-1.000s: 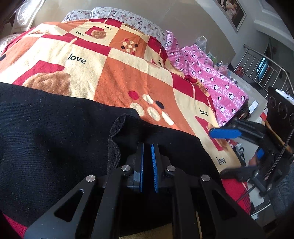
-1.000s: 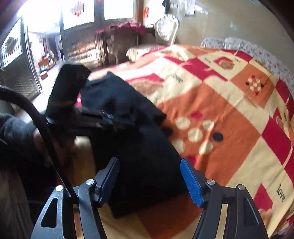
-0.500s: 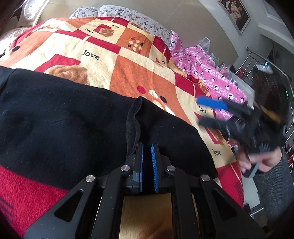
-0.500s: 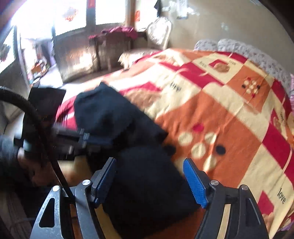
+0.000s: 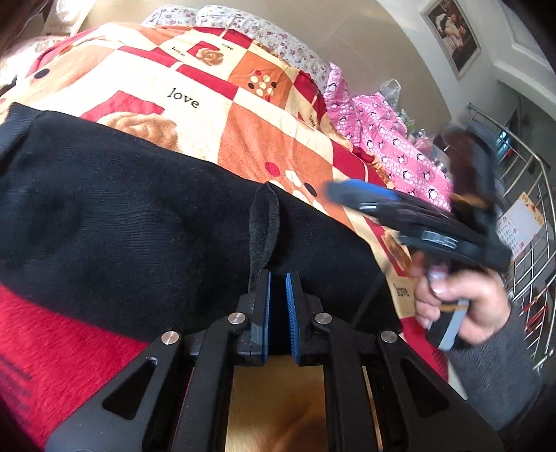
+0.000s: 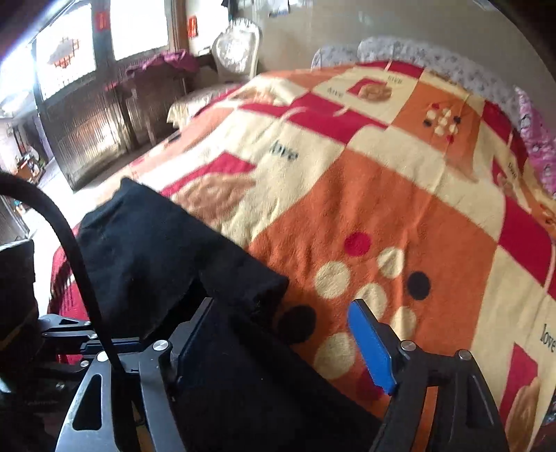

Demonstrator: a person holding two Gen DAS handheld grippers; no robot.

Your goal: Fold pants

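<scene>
Black knit pants (image 5: 121,222) lie across the near edge of a bed with an orange, red and cream blanket (image 5: 194,104). My left gripper (image 5: 278,295) is shut on the near edge of the pants, where a fold of fabric stands up just ahead of the fingers. In the right wrist view the pants (image 6: 156,250) lie folded over themselves at the lower left. My right gripper (image 6: 278,333) is open, its jaws wide apart, low over the pants' right end. It also shows, blurred, at the right of the left wrist view (image 5: 361,194).
A pink penguin-print quilt (image 5: 392,146) lies at the bed's far right side. Floral pillows (image 5: 250,24) sit at the head. A metal railing (image 5: 528,215) stands to the right. A white chair (image 6: 236,55) and barred windows are beyond the bed's left side.
My right gripper has moved in over the pants' right end, still open. My left gripper stays shut on the fabric and has lifted back, so more of the pants shows.
</scene>
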